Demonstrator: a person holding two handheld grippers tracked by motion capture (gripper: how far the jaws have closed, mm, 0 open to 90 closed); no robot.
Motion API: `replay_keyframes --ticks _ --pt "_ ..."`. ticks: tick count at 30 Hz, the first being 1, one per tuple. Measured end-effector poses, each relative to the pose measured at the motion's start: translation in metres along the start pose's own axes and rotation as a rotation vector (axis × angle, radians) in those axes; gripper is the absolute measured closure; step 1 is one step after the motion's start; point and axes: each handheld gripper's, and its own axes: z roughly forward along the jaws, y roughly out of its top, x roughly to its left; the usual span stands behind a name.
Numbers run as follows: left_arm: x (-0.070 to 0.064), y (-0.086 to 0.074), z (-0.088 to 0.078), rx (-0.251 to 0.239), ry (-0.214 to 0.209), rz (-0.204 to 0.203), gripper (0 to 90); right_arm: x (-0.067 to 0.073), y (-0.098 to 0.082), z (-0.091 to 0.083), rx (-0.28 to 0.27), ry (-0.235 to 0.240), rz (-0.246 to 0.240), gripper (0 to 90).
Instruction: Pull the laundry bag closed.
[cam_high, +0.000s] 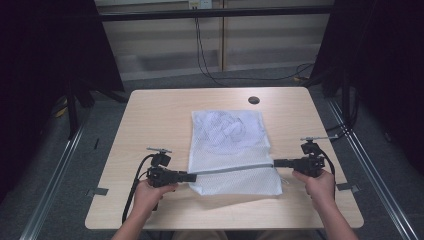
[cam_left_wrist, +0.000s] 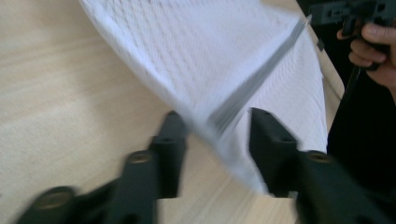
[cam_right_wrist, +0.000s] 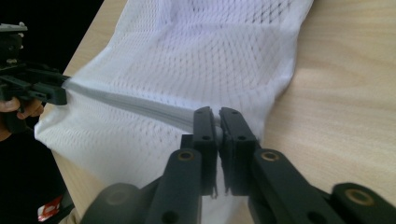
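White mesh, looks like a zippered laundry bag (cam_high: 230, 150), lying flat in the middle of the light wood surface (cam_high: 155, 115), a bit toward the near edge. Something pale and crumpled seems to be inside the far half, but I can't really make out what.

A grey zipper line (cam_high: 235, 168) runs left to right across the near part of the bag and it's pulled taut between the two hands. Right claw (cam_right_wrist: 217, 122) is pressed nearly together and pinching the right end of that zipper line; in the right gripper view you can see a bit of white caught between the pads. Left claw (cam_left_wrist: 212, 133) is at the left end of the same line with its jaws spread, the zipper edge and mesh passing between them. That view is blurry, but the pads don't look like they're actually pressing on anything.

What could go wrong from here, my guess:
- If the left claw shuts on loose mesh instead of the zipper edge, the fabric bunches and the line goes slack.
- The right pinch is on a small bit of material, so a hard tug to the left could pull it straight out.
- With one side loose, any pull from the right could drag the whole bag across the surface instead of tensioning it.
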Motion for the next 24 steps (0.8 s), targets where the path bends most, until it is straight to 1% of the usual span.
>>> replay_keyframes --ticks 1,3,4,6,7,10,11,12,14,16,17,18,19,20,21,24 --pt "0.0 0.0 0.0 -0.012 0.008 0.007 43.5 0.0 0.0 0.0 -0.006 -0.001 0.003 74.3" --pt "0.0 0.0 0.0 -0.029 0.03 0.034 35.1 0.0 0.0 -0.001 -0.011 -0.006 0.001 68.2" --pt "0.0 0.0 0.0 -0.044 0.043 0.053 31.4 0.001 0.0 -0.001 -0.012 -0.011 -0.001 63.7" --pt "0.0 0.0 0.0 -0.06 0.059 0.076 27.3 0.0 0.001 0.001 -0.01 -0.021 -0.01 58.5" --pt "-0.001 0.0 0.0 -0.073 0.062 0.072 25.2 0.001 0.001 0.001 -0.009 -0.028 -0.011 56.1" --pt "0.002 0.0 -0.001 -0.081 0.099 0.116 20.5 0.001 0.001 0.002 -0.014 -0.038 -0.021 50.8" --pt "0.003 0.0 -0.001 -0.094 0.111 0.117 18.4 0.001 0.001 0.002 -0.02 -0.044 -0.024 47.8" --pt "0.004 0.0 -0.002 -0.097 0.121 0.128 17.0 0.001 0.001 0.002 -0.022 -0.043 -0.023 44.9" --pt "0.005 0.0 -0.003 -0.103 0.151 0.143 15.7 0.0 0.001 0.001 -0.028 -0.05 -0.033 42.4" --pt "0.007 0.001 -0.004 -0.098 0.165 0.144 14.6 -0.001 0.001 0.0 -0.026 -0.067 -0.038 38.7" --pt "0.008 0.001 -0.004 -0.095 0.172 0.154 14.3 -0.002 0.001 0.0 -0.027 -0.073 -0.042 37.0" --pt "0.009 0.001 -0.005 -0.103 0.182 0.157 13.8 -0.002 0.001 0.0 -0.026 -0.082 -0.041 34.4" --pt "0.01 0.001 -0.006 -0.097 0.192 0.166 13.2 -0.003 0.001 0.0 -0.027 -0.092 -0.045 33.3" --pt "0.011 0.001 -0.006 -0.097 0.197 0.166 12.9 -0.003 0.001 0.0 -0.027 -0.097 -0.048 32.8" --pt "0.012 0.001 -0.007 -0.104 0.208 0.171 12.7 -0.003 0.001 0.0 -0.03 -0.109 -0.055 31.8" --pt "0.015 0.002 -0.008 -0.104 0.236 0.197 11.2 -0.003 0.001 -0.001 -0.032 -0.125 -0.064 27.5"
